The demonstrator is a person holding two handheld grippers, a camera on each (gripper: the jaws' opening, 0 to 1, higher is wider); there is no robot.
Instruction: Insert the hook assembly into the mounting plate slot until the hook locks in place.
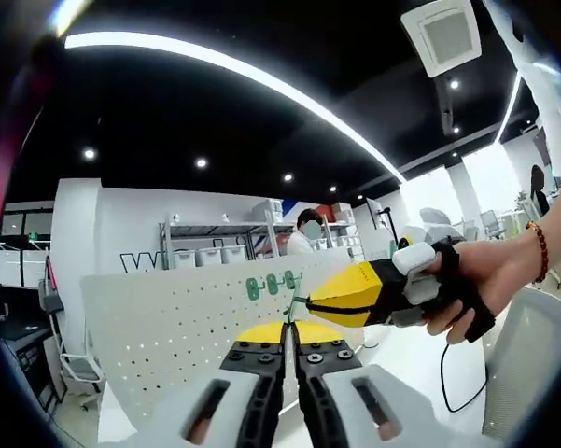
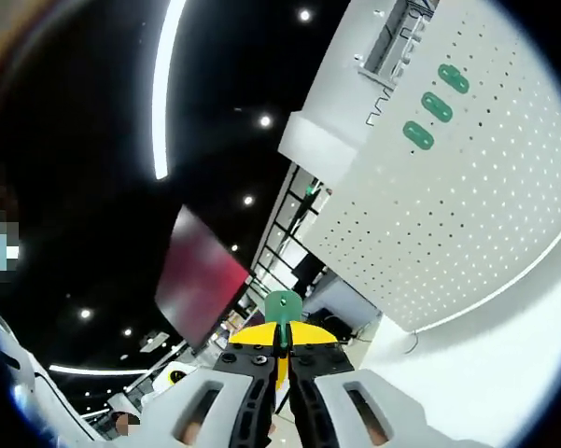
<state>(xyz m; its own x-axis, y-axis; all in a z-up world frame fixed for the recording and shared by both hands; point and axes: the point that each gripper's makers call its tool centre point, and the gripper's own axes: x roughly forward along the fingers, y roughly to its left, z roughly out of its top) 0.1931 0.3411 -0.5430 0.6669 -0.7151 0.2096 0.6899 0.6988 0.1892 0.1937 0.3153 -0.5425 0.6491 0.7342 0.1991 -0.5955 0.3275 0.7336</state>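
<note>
Hook assembly [image 2: 283,306], green, is sitting pinched in the right tool [image 2: 282,359], jaws clenched on it, well apart from the pegboard mounting plate [image 2: 467,205]. Approach step is underway; next, aligning hook with a slot. Left tool [image 1: 290,347] is showing jaws closed, seemingly gripping nothing.

Open air lies before the white pegboard [image 1: 177,317]; three green hooks [image 1: 269,284] jut at its one o'clock corner, the right gripper [image 1: 303,305] beside them.
</note>
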